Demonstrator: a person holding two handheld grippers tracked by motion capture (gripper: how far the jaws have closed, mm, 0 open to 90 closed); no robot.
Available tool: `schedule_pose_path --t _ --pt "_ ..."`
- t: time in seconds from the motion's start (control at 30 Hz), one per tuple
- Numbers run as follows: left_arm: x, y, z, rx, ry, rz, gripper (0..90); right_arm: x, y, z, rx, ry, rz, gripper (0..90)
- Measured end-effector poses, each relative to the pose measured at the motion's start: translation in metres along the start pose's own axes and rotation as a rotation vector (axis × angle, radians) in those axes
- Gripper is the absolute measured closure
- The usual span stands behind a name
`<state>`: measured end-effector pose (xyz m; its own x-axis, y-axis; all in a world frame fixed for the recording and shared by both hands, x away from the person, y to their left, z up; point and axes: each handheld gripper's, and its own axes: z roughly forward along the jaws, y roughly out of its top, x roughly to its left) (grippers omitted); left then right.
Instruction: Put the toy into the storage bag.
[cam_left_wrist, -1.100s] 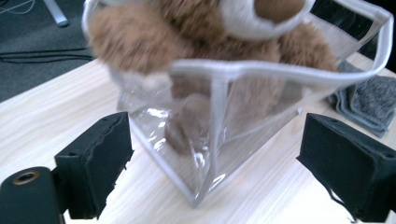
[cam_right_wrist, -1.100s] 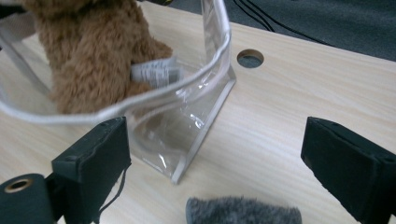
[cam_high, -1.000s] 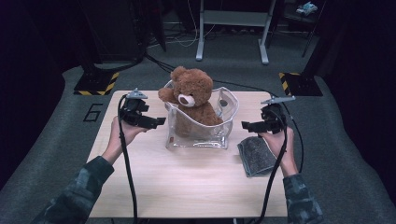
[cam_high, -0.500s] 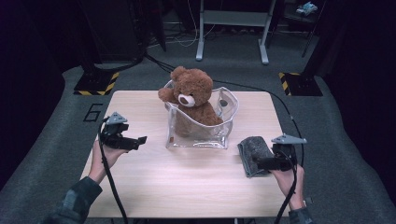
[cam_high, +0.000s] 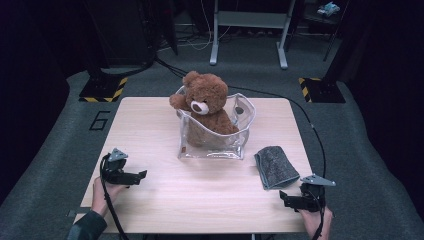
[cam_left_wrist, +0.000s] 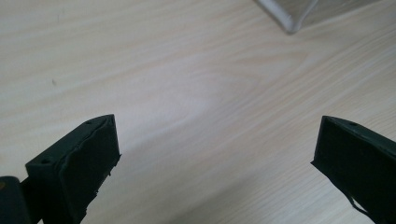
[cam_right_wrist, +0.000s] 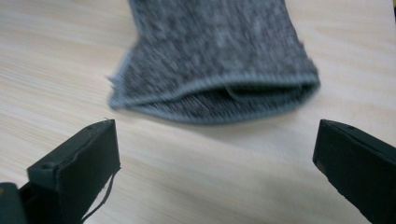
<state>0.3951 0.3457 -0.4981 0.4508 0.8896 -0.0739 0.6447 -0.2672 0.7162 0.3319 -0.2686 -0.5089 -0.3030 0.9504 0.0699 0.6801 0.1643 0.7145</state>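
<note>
The grey sleeve (cam_high: 276, 166) lies flat on the counter (cam_high: 200, 200), its open end toward the released, empty right gripper (cam_high: 286, 199).

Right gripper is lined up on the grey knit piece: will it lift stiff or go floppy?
Likely floppy: the grey knit piece lies flat with a soft, open mouth, so one pinched layer may sag. Probably light. Its fuzzy knit should grip the right gripper pads, whose jaws stand wide.

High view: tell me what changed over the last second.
Both hands pulled back from beside the clear bag toward the table's near edge. The left gripper, whose fingers have just been opening with nothing between them, sits near left; the right gripper, open, below the grey cloth. Teddy bear, bag and cloth stayed put.
</note>
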Motion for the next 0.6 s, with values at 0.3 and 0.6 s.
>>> schedule_pose_path --t 0.3,0.6 --pt "0.005 -0.032 0.015 -0.018 0.051 0.003 0.0 -0.004 -0.018 0.01 0.005 -0.07 -0.015 0.0" --pt "0.003 -0.033 0.015 -0.005 0.075 0.023 0.0 -0.005 -0.02 0.01 0.0 -0.069 -0.023 0.0"
